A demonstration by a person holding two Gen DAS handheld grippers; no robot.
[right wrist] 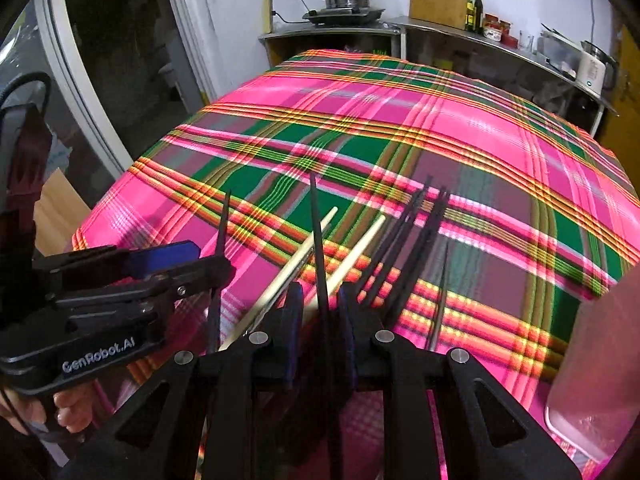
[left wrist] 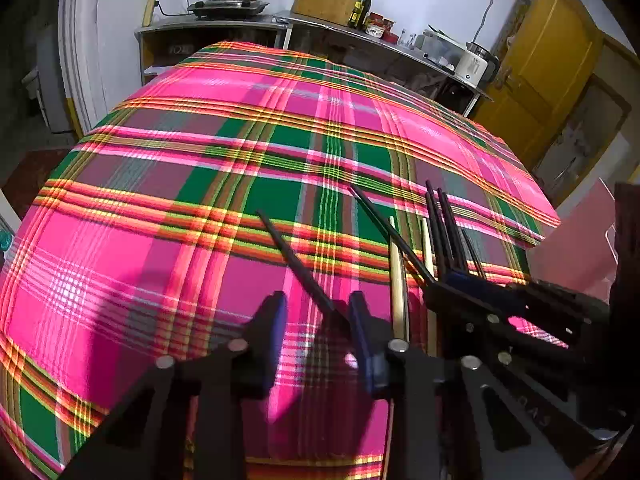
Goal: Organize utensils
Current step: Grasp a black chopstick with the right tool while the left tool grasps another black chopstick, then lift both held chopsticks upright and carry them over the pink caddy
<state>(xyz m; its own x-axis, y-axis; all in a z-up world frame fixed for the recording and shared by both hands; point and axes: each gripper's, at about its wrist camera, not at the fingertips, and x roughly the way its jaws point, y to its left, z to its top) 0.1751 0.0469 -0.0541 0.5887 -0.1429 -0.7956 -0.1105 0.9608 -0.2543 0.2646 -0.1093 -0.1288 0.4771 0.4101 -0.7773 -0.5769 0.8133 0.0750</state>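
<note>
Chopsticks, thin black plastic (right wrist: 318, 240) and pale wooden (right wrist: 304, 256), lie scattered on our pink plaid tablecloth (right wrist: 400, 128). Our right gripper (right wrist: 320, 312) seems clamped on one black stick; left gripper (left wrist: 318, 320) stands open around another. We should align tips before squeezing.

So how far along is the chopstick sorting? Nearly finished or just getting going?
Early, by the look of it. Nothing looks sorted yet. In hand: the right gripper is shut on one black chopstick, and the left gripper has another black chopstick between its open fingers. Left: two pale chopsticks and a loose bunch of black ones lie jumbled on the plaid cloth.
</note>
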